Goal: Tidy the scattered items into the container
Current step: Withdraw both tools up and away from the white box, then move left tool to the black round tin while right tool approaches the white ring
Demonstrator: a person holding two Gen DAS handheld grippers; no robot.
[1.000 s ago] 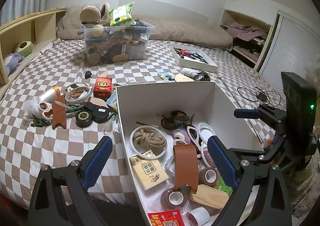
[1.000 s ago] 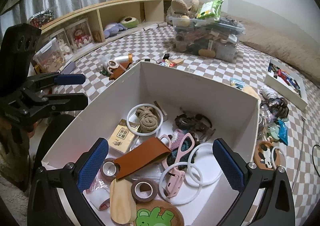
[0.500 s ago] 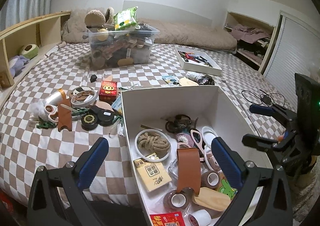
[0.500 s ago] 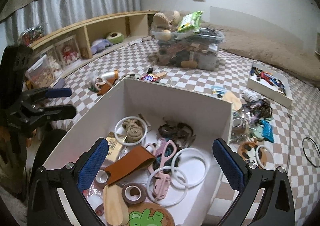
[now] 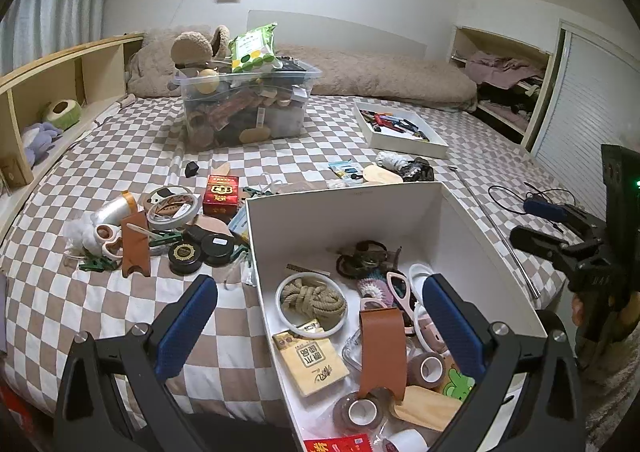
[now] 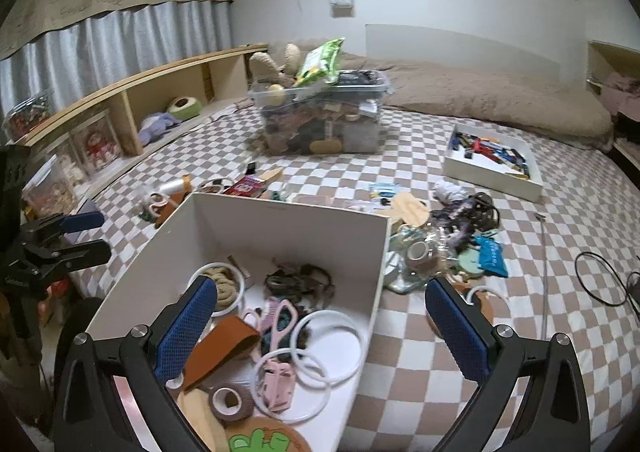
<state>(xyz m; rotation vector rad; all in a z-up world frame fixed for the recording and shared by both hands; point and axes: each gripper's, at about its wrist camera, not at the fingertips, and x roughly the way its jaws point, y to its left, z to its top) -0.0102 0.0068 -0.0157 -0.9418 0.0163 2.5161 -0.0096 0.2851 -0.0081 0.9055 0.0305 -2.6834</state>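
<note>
The left gripper (image 5: 320,316) hangs over the near left corner of the white box (image 5: 344,208), its blue-padded fingers (image 5: 186,326) spread wide with nothing between them; the jaws have just been opening. The right gripper (image 6: 322,324) has its fingers (image 6: 456,328) spread wide too and empty, straddling the box's right wall (image 6: 380,276). The box sits on the checkered bed (image 5: 100,312) and already holds a coil of rope in a white ring (image 5: 312,302), a brown leather strap (image 5: 380,352), rolls of brown tape (image 5: 360,410), pink scissors (image 6: 280,324) and white rings (image 6: 324,340). Scattered things lie on the bed on both sides: to the box's left a red box (image 5: 221,195), black round tins (image 5: 186,254) and a tape ring (image 5: 173,208); to its right a tangle of cords (image 6: 468,216) and a blue packet (image 6: 491,255).
</note>
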